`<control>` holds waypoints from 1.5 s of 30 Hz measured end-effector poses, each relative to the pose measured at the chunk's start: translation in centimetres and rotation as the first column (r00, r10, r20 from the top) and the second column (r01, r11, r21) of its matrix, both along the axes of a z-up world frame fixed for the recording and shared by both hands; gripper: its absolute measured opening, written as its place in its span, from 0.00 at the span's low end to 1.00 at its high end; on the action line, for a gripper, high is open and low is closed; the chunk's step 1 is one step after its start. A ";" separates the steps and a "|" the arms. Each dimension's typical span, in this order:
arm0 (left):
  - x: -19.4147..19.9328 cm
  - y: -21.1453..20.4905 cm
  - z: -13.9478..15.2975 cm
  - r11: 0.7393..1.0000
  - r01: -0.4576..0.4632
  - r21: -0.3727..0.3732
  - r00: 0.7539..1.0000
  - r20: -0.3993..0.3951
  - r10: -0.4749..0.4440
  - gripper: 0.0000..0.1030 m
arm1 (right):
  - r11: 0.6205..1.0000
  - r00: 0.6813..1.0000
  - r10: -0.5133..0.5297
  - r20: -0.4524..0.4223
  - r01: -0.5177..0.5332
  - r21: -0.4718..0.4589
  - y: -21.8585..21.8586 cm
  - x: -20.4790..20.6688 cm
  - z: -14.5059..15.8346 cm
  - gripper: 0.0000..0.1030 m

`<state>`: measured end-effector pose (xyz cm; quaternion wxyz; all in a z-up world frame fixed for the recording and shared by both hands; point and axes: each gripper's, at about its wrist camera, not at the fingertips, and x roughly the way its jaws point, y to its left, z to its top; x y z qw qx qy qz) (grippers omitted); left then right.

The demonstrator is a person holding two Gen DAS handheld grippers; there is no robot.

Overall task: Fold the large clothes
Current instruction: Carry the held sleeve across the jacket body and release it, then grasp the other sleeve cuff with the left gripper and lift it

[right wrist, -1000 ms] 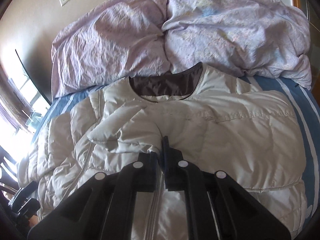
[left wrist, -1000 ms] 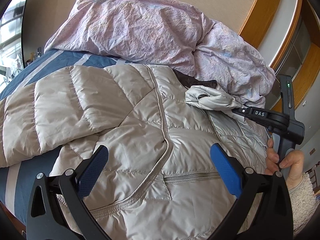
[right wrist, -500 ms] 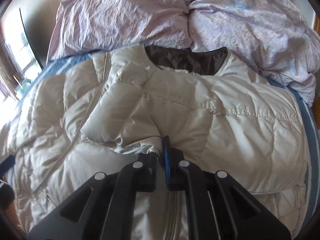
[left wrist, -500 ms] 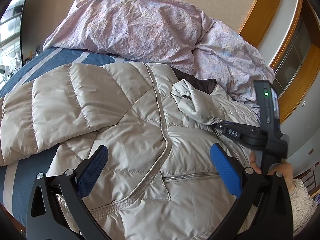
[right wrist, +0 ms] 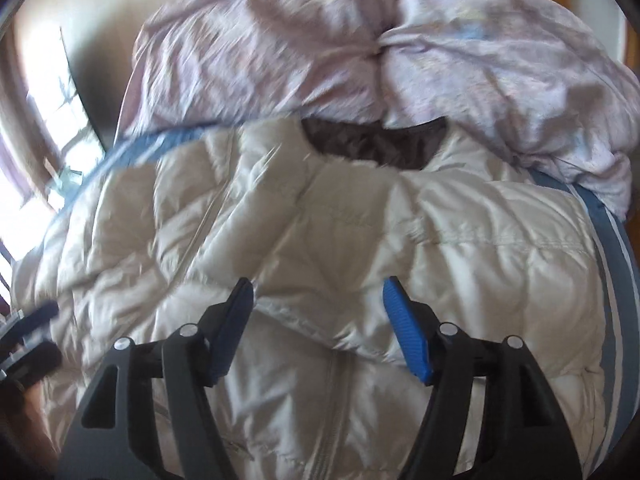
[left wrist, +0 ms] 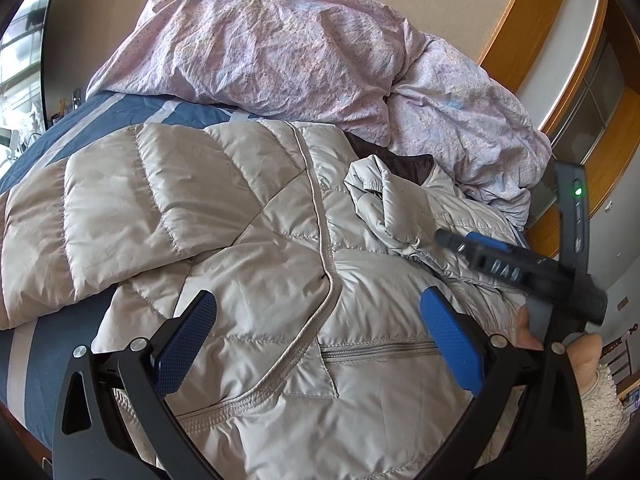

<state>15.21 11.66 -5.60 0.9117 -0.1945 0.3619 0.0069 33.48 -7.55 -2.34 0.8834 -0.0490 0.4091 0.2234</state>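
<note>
a pale beige quilted down jacket [left wrist: 248, 240] is spread front-up on a blue bed sheet with pale stripes [left wrist: 36, 356], its dark-lined collar against a crumpled lilac duvet [left wrist: 288, 48]. the right gripper [right wrist: 316, 320] has just been opening; its blue pads are parted and a folded-over sleeve end [right wrist: 320, 300] lies loose between them. the left gripper [left wrist: 316, 336] is held wide apart above the zipped pocket [left wrist: 376, 350], nothing gripped.
</note>
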 end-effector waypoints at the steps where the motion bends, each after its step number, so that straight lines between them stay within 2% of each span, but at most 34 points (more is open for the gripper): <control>1: 0.0 0.0 0.0 1.000 -0.001 -0.003 1.000 -0.002 0.001 0.99 | 0.999 0.999 -0.032 0.006 0.032 0.006 -0.5 0.4 0.3 0.59; 3: -0.1 0.1 -0.1 1.000 0.001 -0.009 1.000 0.001 -0.001 0.99 | 0.991 0.991 -0.134 0.017 0.134 -0.007 -1.8 1.8 0.4 0.55; 5: -0.2 0.2 -0.1 1.000 -0.001 -0.014 1.000 0.004 0.001 0.99 | 0.981 0.981 -0.193 0.006 0.193 -0.026 -2.6 3.1 -0.1 0.54; 9: -0.1 0.5 -0.2 1.000 -0.009 -0.024 1.000 0.006 0.009 0.99 | 0.972 0.973 -0.229 -0.017 0.228 -0.055 -2.6 4.3 -1.2 0.55; 13: -0.2 0.6 -0.2 1.000 -0.016 -0.022 1.000 0.004 0.016 0.99 | 0.971 0.970 -0.236 -0.061 0.232 -0.065 -1.6 5.3 -2.8 0.55; 18: -0.3 1.4 -0.3 0.999 -0.042 -0.013 0.999 0.003 0.042 0.99 | 0.952 0.974 -0.223 -0.026 0.212 -0.223 1.1 5.5 -5.1 0.59; 20: -0.9 2.1 -0.2 0.998 -0.060 -0.005 0.998 0.016 0.060 0.99 | 0.947 0.974 -0.222 -0.031 0.208 -0.243 1.4 5.7 -5.2 0.59; 22: -1.8 3.1 0.0 0.995 -0.100 0.025 0.995 0.032 0.099 0.99 | 0.948 0.974 -0.223 -0.046 0.205 -0.243 1.3 5.9 -5.2 0.59; 24: -3.2 4.8 0.1 0.989 -0.143 0.021 0.988 0.062 0.142 0.99 | 0.948 0.974 -0.220 -0.055 0.201 -0.245 1.3 6.0 -5.2 0.60; 28: -5.8 9.0 -0.2 0.968 -0.249 -0.010 0.968 0.022 0.249 0.99 | 0.946 0.974 -0.220 -0.061 0.198 -0.255 1.4 6.1 -5.1 0.62; 32: -8.9 13.9 -2.0 0.925 -0.371 -0.082 0.928 -0.073 0.366 0.99 | 0.947 0.970 -0.229 -0.083 0.203 -0.250 1.1 6.5 -5.1 0.67; 35: -11.2 16.8 -3.3 0.874 -0.467 -0.132 0.883 -0.124 0.453 0.99 | 0.948 0.967 -0.232 -0.101 0.202 -0.245 0.9 6.8 -5.0 0.68; 41: -13.1 19.9 -5.1 0.781 -0.576 -0.241 0.818 -0.176 0.548 0.99 | 0.950 0.964 -0.238 -0.121 0.205 -0.234 0.7 7.0 -5.0 0.69; 43: -13.6 20.6 -5.3 0.753 -0.599 -0.272 0.800 -0.170 0.575 0.98 | 0.951 0.963 -0.240 -0.125 0.207 -0.232 0.7 7.0 -4.9 0.70; 45: -13.8 21.1 -5.4 0.730 -0.619 -0.289 0.784 -0.174 0.596 0.90 | 0.951 0.962 -0.242 -0.130 0.208 -0.228 0.6 7.1 -4.9 0.70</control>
